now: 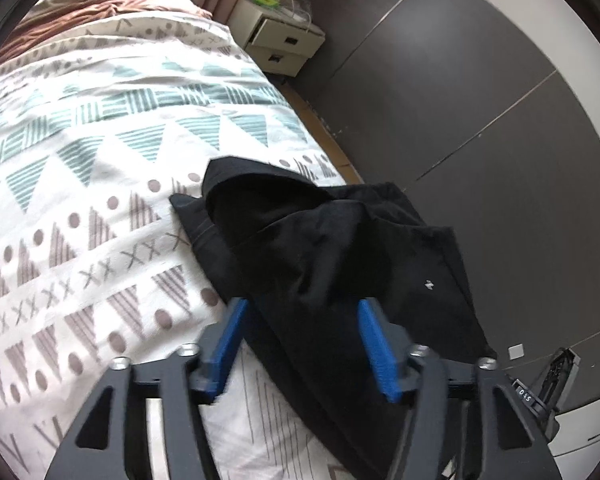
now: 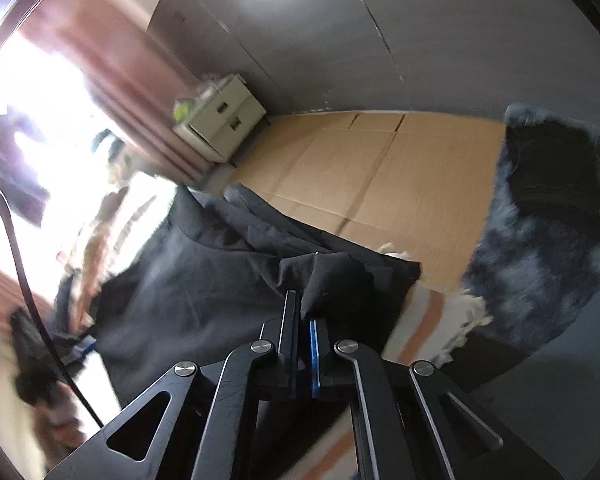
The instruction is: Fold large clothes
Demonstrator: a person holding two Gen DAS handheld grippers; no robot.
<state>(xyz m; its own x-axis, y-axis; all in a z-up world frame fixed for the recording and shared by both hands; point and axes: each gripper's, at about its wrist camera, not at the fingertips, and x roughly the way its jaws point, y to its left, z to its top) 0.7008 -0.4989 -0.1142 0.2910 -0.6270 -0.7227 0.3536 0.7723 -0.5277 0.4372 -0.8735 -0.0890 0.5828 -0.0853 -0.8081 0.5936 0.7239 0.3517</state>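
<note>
While your right tool (image 2: 305,316) is pinching a fold of the black garment (image 1: 324,248) with its jaws nearly closed, your left tool (image 1: 300,336) is hanging wide open over it, holding nothing. That garment is lying bunched at the bed (image 1: 100,200) edge, its long axis running from 5 toward 11 o'clock, one end draping off. Pulling one-handed is risking dragging it to the floor (image 2: 360,168).

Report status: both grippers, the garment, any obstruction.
Left hand-held gripper open over black garment. Right hand-held gripper shut on garment fold. Garment rumpled at bed edge. Nothing obstructing.
</note>
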